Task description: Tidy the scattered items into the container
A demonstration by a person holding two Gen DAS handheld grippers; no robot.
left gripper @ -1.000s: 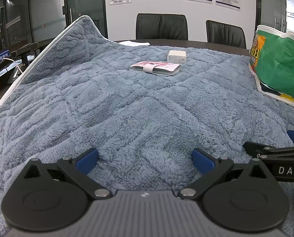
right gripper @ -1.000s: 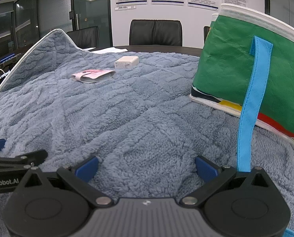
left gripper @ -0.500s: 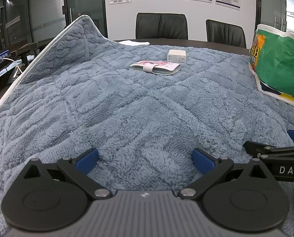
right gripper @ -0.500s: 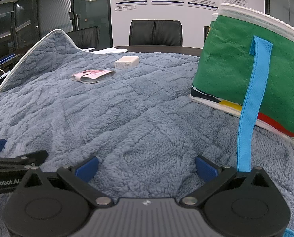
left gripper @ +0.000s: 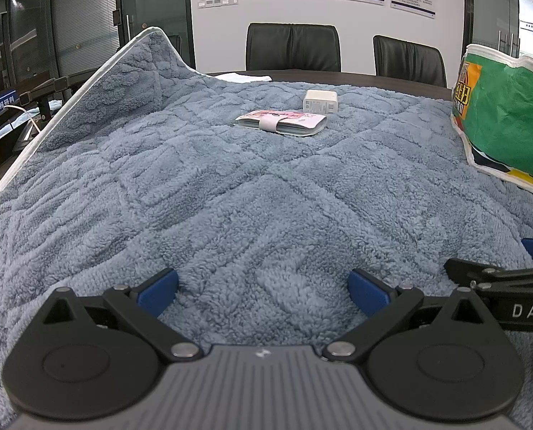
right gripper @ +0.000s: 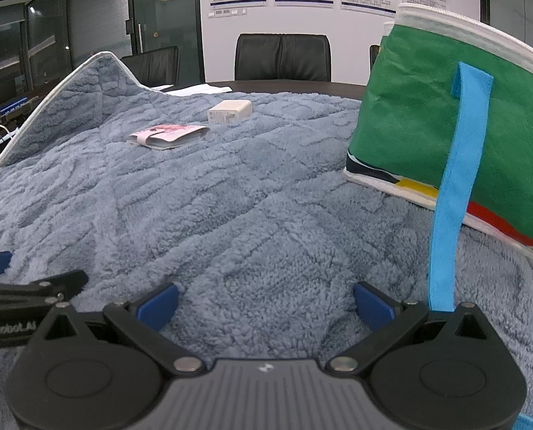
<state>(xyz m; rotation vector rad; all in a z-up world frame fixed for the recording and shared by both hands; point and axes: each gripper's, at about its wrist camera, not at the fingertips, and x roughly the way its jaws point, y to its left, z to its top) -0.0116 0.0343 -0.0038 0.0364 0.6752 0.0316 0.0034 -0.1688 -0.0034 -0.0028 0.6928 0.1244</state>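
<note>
From the left wrist view, the left gripper (left gripper: 263, 288) rests low over the blue blanket (left gripper: 230, 197) that covers the counter, its jaws wide apart with nothing between them. Far ahead lies a banded wad of banknotes (left gripper: 281, 123), and just behind it, almost touching, a white charger (left gripper: 320, 102). The green bag (left gripper: 506, 122) stands off to the right, well apart from both items. The tip of the right gripper (left gripper: 499, 279) pokes in at the right edge. Black chairs (left gripper: 293, 46) sit beyond the counter.

From the right wrist view, the right gripper (right gripper: 264, 304) also sits low on the blanket (right gripper: 248, 215), jaws spread wide and holding nothing. The bag (right gripper: 427, 114) looms close on the right, its blue strap (right gripper: 452, 186) hanging down to just beside the right-hand finger. The banknotes (right gripper: 169, 136) and charger (right gripper: 230, 111) lie well ahead and to the left. The left gripper (right gripper: 26, 286) shows at the left edge.

Neither item is in the bag yet, so the tidying looks barely begun. I would worry about the strap: a forward move could snag it and tip or drag the bag. The plush pile could also catch a fingertip scooping under the flat wad, and a pinch on the loose notes might fan them. The charger sits so near that reaching for one could nudge the other.
</note>
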